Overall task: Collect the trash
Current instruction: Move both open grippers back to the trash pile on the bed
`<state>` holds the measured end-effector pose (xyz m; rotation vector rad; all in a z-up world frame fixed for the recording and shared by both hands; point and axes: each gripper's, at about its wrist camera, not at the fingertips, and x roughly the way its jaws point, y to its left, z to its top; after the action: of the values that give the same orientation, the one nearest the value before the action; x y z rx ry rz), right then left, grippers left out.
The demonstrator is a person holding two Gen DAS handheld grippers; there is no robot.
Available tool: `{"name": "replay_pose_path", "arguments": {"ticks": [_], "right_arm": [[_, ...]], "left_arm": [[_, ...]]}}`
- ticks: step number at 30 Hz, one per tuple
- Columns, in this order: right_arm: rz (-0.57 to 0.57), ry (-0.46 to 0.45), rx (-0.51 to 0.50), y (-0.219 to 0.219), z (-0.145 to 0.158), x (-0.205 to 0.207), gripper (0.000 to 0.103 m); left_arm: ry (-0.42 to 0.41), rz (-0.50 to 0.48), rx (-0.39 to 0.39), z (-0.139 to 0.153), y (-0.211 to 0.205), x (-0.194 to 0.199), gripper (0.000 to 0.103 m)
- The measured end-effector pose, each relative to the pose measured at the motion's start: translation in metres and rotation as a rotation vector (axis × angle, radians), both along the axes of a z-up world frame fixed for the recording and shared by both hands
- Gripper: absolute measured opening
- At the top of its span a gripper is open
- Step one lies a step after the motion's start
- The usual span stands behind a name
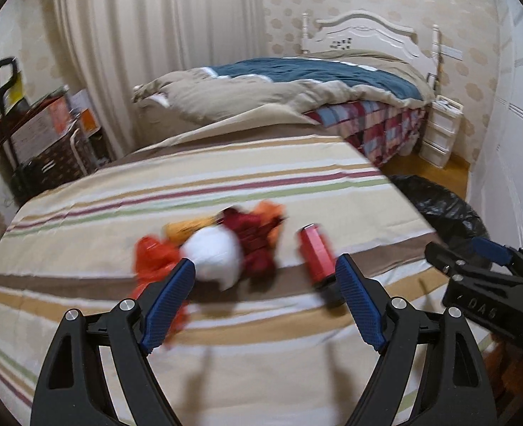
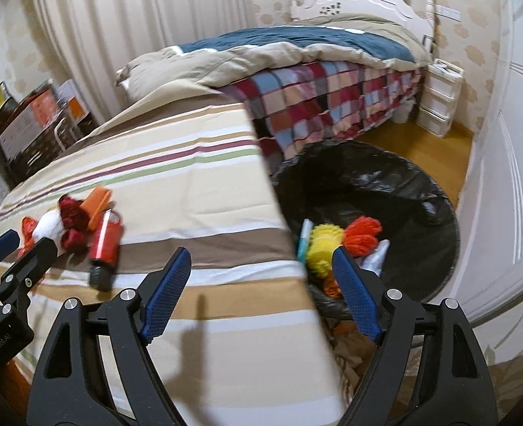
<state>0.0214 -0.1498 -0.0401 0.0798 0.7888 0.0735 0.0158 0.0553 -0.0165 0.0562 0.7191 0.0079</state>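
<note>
left tool [image 1: 265,277]: jaws spread wide, nothing between the pads; aimed down at the trash pile on the striped cloth
right tool [image 2: 261,266]: jaws spread wide, empty; straddles the cloth's edge, left finger over the cloth, right finger over the bin
surface: striped cloth [image 1: 226,184] in beige, brown, maroon and green bands; can't tell what lies under it
trash pile [image 1: 222,248]: blurred cluster near the cloth's front edge, just ahead of the left tool
white wad [image 1: 215,259]: middle of the pile, touching the dark red crumple [image 1: 254,241] on its right
orange wrapper [image 1: 151,259]: left end of the pile, partly behind the left tool's left finger
yellow piece [image 1: 187,229]: behind the white wad
orange scrap [image 1: 270,213]: behind the dark red crumple
red can [image 1: 316,254]: lying on its side, just right of the pile, apart from it; its near end sits behind the left tool's right finger
bin [image 2: 421,191]: black bag-lined, on the floor right of the cloth, below its edge
bin contents: yellow bristly item [image 2: 323,245], orange knit bundle [image 2: 364,232], pale blue strip [image 2: 304,238], all touching
background: bed [image 1: 297,85] with blue and beige quilts, plaid blanket hanging off its side; white drawer unit [image 1: 439,131] beside it
</note>
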Motion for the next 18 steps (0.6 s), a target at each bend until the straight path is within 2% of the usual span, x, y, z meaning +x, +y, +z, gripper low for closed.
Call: {"name": "replay_pose_path", "arguments": {"ticks": [10, 18], "right_arm": [[0.094, 0.006, -0.051, 0.048, -0.001, -0.003, 0.080], [0.125, 0.009, -0.081, 0.068, -0.002, 0.003, 0.080]], "left_arm": [[0.049, 0.129, -0.031, -0.015, 0.062, -0.003, 0.081], [0.120, 0.124, -0.096, -0.026, 0.078, 0.008, 0.081]]}}
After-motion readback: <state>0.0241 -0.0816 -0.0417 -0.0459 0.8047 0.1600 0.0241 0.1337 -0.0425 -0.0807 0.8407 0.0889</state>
